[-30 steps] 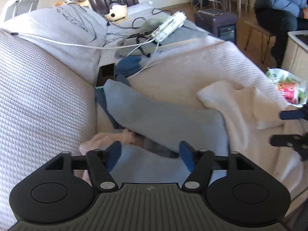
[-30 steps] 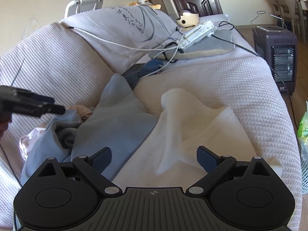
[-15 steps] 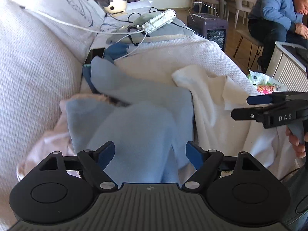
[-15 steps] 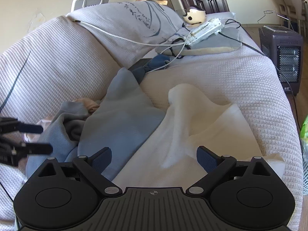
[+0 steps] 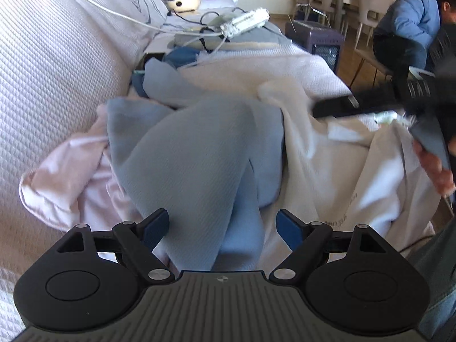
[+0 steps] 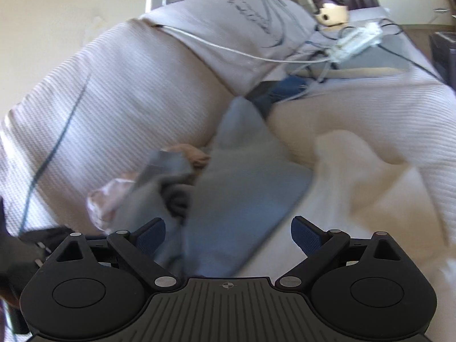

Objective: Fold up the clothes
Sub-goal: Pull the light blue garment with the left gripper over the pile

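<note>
A crumpled light blue garment (image 5: 199,154) lies in a heap on the sofa seat, with a pale pink garment (image 5: 65,176) to its left and a white garment (image 5: 342,159) to its right. My left gripper (image 5: 222,225) is open just above the blue cloth's near fold, holding nothing. The right gripper (image 5: 336,108) shows at the right as a dark blur over the white garment. In the right wrist view my right gripper (image 6: 228,236) is open over the blue garment (image 6: 245,176), with the white garment (image 6: 370,176) to its right.
A power strip (image 5: 245,22) with white cables lies on bedding at the far end of the sofa (image 5: 42,57). A heater (image 5: 316,40) stands on the floor beyond. A person in a blue jacket (image 5: 407,20) sits at the far right near dining chairs.
My left gripper has pulled back from the heap, so more of the blue and pink garments shows. The right gripper has swung left and is blurred by motion. Both stay open.
</note>
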A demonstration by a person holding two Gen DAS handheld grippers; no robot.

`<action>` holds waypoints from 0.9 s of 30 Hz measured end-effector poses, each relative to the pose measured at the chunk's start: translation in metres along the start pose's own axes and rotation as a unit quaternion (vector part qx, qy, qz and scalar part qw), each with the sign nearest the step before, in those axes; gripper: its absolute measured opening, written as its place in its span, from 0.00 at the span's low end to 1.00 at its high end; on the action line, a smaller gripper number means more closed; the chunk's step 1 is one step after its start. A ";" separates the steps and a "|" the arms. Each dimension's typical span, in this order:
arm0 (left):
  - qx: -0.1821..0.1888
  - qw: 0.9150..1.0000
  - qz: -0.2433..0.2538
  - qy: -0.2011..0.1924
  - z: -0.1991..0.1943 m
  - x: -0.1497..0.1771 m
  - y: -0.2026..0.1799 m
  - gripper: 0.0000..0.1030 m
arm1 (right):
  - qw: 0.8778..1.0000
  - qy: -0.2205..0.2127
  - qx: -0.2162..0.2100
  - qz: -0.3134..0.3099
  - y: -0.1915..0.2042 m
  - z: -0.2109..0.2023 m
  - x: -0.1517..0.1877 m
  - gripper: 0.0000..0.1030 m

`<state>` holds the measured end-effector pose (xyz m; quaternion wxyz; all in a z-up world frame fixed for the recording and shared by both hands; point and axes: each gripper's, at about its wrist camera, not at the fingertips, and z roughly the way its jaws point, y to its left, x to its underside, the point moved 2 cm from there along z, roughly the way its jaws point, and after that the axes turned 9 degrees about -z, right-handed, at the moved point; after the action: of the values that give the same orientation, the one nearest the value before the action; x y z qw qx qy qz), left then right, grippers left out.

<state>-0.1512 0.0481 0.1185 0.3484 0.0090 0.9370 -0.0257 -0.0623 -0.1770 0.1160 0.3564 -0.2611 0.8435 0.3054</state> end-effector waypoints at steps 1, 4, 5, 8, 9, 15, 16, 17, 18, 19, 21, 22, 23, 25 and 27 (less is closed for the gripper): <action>0.000 1.000 0.002 0.003 0.002 0.003 -0.001 0.79 | 1.000 0.004 -0.002 -0.005 0.004 0.006 -0.002 0.94; -0.010 1.000 0.010 0.001 0.006 0.010 -0.003 0.79 | 1.000 0.016 -0.007 -0.019 0.015 0.025 -0.010 0.94; -0.024 1.000 0.017 -0.002 0.009 0.011 -0.003 0.79 | 0.999 0.020 -0.008 -0.024 0.018 0.031 -0.012 0.94; -0.080 0.996 0.026 -0.007 0.017 0.011 0.004 0.79 | 0.999 0.035 0.003 -0.012 0.017 0.051 -0.015 0.94; -0.089 0.996 0.025 -0.006 0.020 0.011 0.007 0.79 | 0.999 0.042 0.008 0.000 0.012 0.057 -0.014 0.94; -0.036 0.999 -0.016 0.015 0.047 0.007 0.023 0.57 | 0.995 0.097 -0.018 0.024 0.003 0.086 -0.004 0.94; -0.026 0.999 -0.020 0.012 0.050 0.006 0.022 0.37 | 0.993 0.114 -0.026 0.021 0.005 0.093 -0.003 0.94; -0.018 0.999 -0.025 0.010 0.054 0.004 0.022 0.30 | 0.991 0.133 -0.028 0.019 0.005 0.100 -0.001 0.94; -0.013 0.999 -0.032 0.010 0.059 0.002 0.023 0.23 | 0.989 0.145 -0.026 0.022 0.005 0.107 0.002 0.94; -0.007 0.999 -0.039 0.011 0.065 0.000 0.024 0.19 | 0.989 0.145 -0.027 0.030 0.002 0.112 0.004 0.91; 0.002 0.999 -0.047 0.015 0.073 -0.003 0.024 0.16 | 0.989 0.134 -0.032 0.044 -0.002 0.115 0.005 0.70; 0.008 0.999 -0.044 0.016 0.076 -0.006 0.021 0.15 | 0.990 0.129 -0.032 0.051 -0.005 0.115 0.005 0.63; 0.014 0.999 -0.034 0.013 0.077 -0.010 0.018 0.15 | 0.990 0.123 -0.033 0.052 -0.006 0.113 0.004 0.47; 0.023 1.000 -0.001 -0.004 0.076 -0.024 0.008 0.13 | 0.992 0.111 -0.023 0.047 -0.006 0.108 -0.003 0.33; 0.032 0.998 0.025 -0.038 0.071 -0.047 0.002 0.12 | 0.993 0.092 -0.012 0.066 -0.009 0.101 -0.015 0.23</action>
<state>-0.0694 0.0463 0.0951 0.3835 0.0431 0.9213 -0.0474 -0.0022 -0.1092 0.0683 0.2530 -0.2363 0.8845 0.3127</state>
